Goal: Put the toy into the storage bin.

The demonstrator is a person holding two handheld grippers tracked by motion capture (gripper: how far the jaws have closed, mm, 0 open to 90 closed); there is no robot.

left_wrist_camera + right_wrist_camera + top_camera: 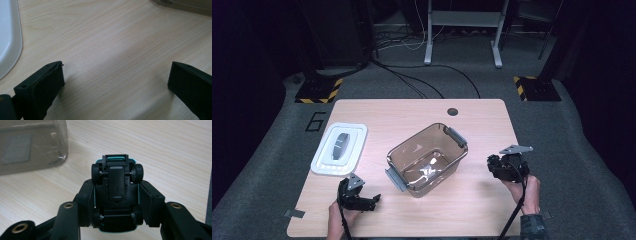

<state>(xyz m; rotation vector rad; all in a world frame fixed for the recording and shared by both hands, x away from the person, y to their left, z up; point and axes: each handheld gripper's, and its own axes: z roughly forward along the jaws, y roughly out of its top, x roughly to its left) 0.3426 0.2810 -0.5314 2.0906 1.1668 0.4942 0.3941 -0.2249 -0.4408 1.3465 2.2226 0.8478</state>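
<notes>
One toy car (pixel 116 195) is clamped belly-up in the right gripper (pixel 116 197), just beside the clear bin (pixel 427 158). Looks like the carry step; next it needs swinging over the rim and dropping in. Left gripper (pixel 115 82) jaws gape empty above the surface (pixel 112 37).

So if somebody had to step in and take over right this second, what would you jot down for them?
Right hand-held gripper: shut on the toy car, gripped by its sides with wheels and underside facing the camera, lifted off the table just right of the clear bin.
Left hand-held gripper: jaws wide open with nothing between them, low over the table near the bin's front left.
The bin is open and looks empty; its white lid lies flat to the left.
Done: car picked up.
Likely left: put the car in the bin, then probably fit the lid.
</notes>
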